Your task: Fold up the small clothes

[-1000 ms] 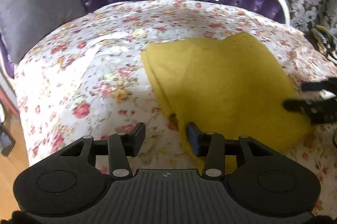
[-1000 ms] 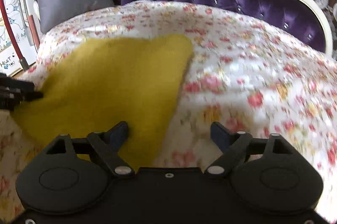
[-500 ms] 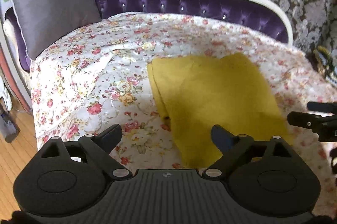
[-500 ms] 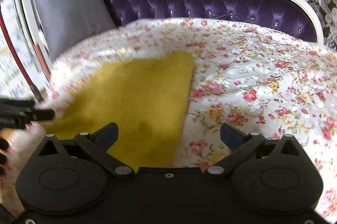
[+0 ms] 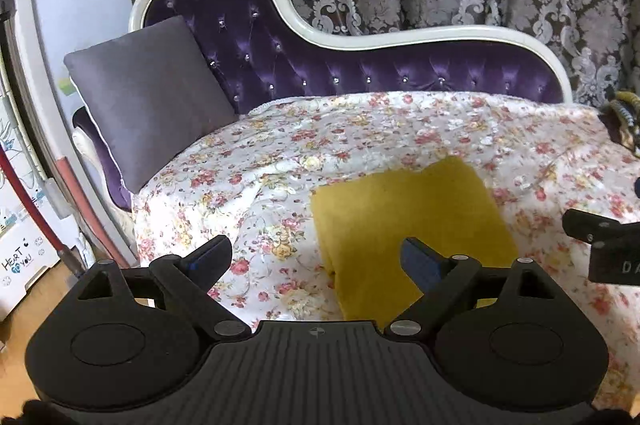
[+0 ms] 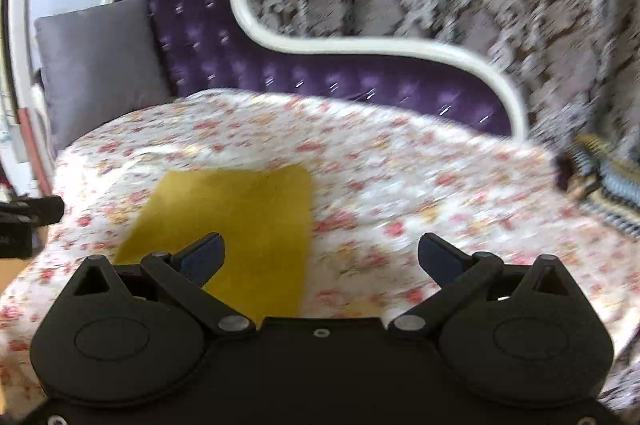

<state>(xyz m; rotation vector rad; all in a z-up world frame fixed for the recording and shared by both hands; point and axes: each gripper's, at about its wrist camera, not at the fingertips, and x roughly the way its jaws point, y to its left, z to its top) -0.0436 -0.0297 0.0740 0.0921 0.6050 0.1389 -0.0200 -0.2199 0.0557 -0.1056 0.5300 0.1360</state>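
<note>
your left gripper (image 5: 316,257) has just been opening and now stands spread wide, with nothing between its fingers. ahead of it the mustard yellow cloth (image 5: 408,225) lies folded into a flat, neat rectangle on the floral bedspread (image 5: 248,185). your right gripper (image 6: 320,257) has just been opening too and hangs spread and empty.

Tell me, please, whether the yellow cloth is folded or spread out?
Folded: the yellow cloth lies as a compact rectangle with a doubled left edge.
</note>
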